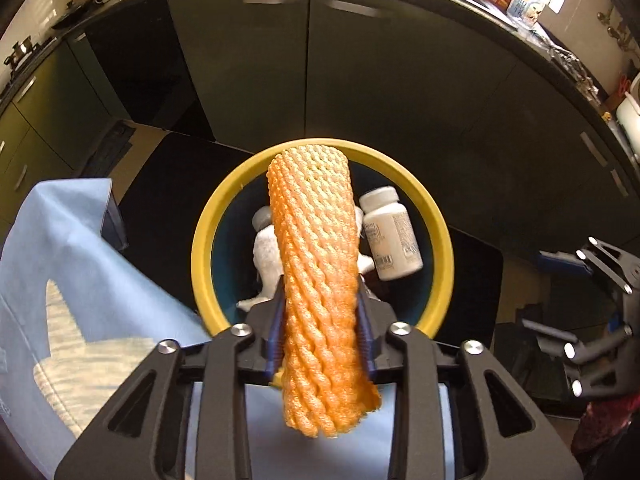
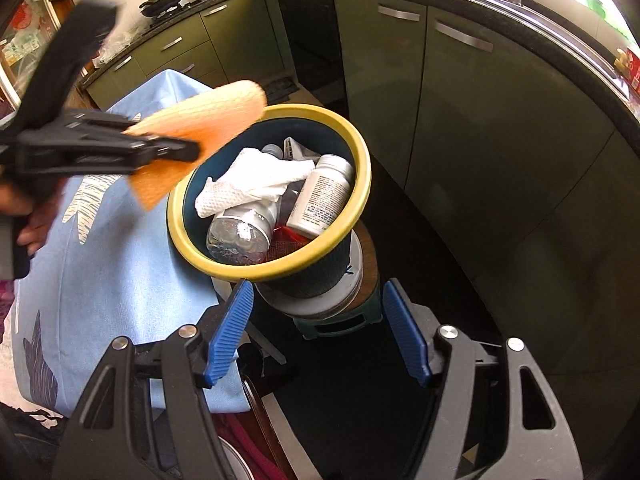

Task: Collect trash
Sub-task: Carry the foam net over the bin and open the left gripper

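Observation:
An orange foam net (image 1: 320, 264) is pinched at its middle between the blue pads of my left gripper (image 1: 320, 308), which is shut on it. The net hangs just above a bin with a yellow rim (image 1: 204, 248). From the right wrist, the left gripper (image 2: 188, 148) holds the net (image 2: 208, 120) over the bin's left rim (image 2: 360, 168). Inside the bin lie a white pill bottle (image 2: 324, 196), crumpled white tissue (image 2: 256, 184) and a clear plastic bottle (image 2: 240, 236). My right gripper (image 2: 318, 292) stands open with nothing in it, in front of the bin's base.
The bin stands on a white round base atop a small green stool (image 2: 340, 324). A light blue cloth (image 2: 100, 260) covers the surface to its left. Green kitchen cabinets (image 2: 480, 120) under a dark counter curve behind and to the right. A person's hand (image 2: 36, 228) shows at the left edge.

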